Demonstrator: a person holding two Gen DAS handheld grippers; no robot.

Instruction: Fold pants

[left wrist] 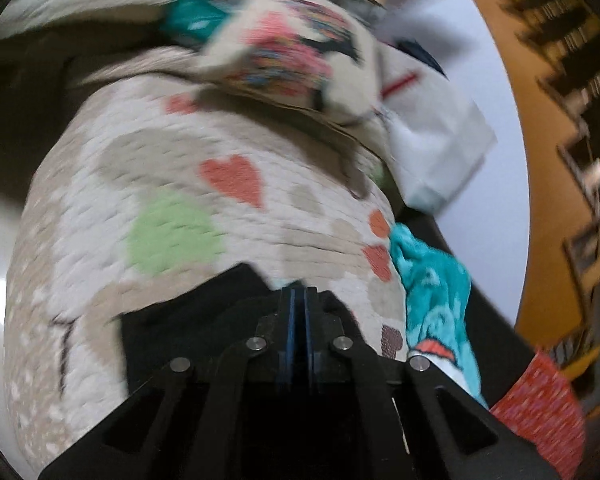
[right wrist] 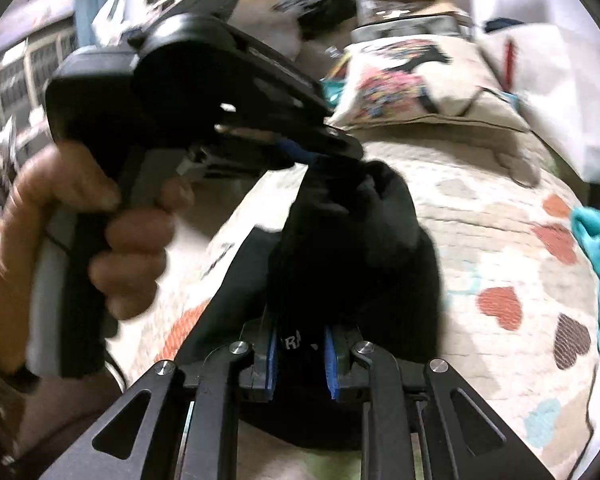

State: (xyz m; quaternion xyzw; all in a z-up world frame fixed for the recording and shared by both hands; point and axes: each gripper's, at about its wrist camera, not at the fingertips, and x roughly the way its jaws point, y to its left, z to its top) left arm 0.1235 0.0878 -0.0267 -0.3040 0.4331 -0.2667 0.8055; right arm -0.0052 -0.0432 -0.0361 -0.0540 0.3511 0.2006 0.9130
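The black pants hang bunched above a quilted bedspread, held at two places. My right gripper is shut on a thick fold of them; white lettering shows between its blue pads. A hand holds my left gripper at the upper left of the right wrist view, where its tips pinch the top of the black cloth. In the left wrist view the left gripper has its blue pads pressed together, with the pants showing just left of the fingers.
The bedspread has heart and dot patches. A patterned pillow and a white folded cloth lie at its far end. A teal garment sits at the right edge, a red patterned item beyond it.
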